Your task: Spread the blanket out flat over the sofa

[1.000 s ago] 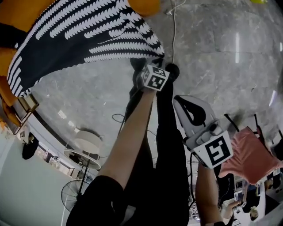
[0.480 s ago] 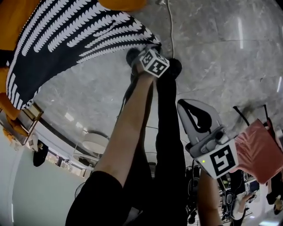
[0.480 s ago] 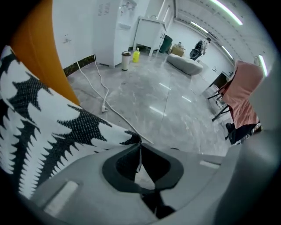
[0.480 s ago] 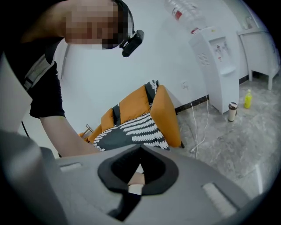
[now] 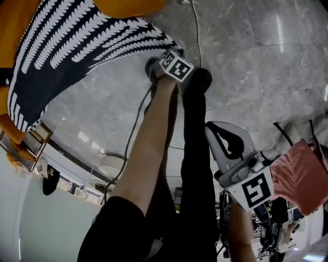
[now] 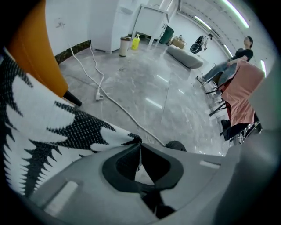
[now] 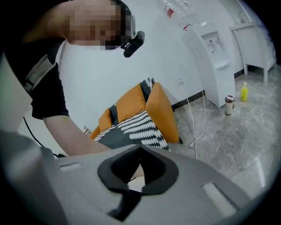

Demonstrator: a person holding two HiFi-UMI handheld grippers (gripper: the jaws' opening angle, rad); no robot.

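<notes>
A black-and-white patterned blanket point(image 5: 77, 46) lies over the orange sofa point(image 5: 128, 6) at the head view's upper left. My left gripper point(image 5: 173, 52) is shut on the blanket's near corner, just off the sofa's edge above the floor. In the left gripper view the jaws point(image 6: 139, 143) pinch that corner, and the blanket point(image 6: 48, 127) runs off to the left past the sofa's orange side point(image 6: 35, 52). My right gripper point(image 5: 211, 128) hangs apart at lower right, shut with nothing in it. The right gripper view point(image 7: 140, 148) looks toward the sofa point(image 7: 160, 107) and the blanket point(image 7: 136, 127).
The floor is grey marble point(image 5: 256, 66), with a white cable point(image 6: 105, 94) trailing across it. A pink cloth point(image 5: 300, 176) hangs over a chair at right. By the wall stand a water dispenser point(image 7: 210, 52), a cup point(image 7: 228, 105) and a yellow bottle point(image 7: 244, 92). My legs and shoes point(image 5: 202, 78) are beside the left gripper.
The left gripper has moved farther forward with the blanket corner, drawing the blanket along. The right gripper has sunk a little lower in the view, still shut.
</notes>
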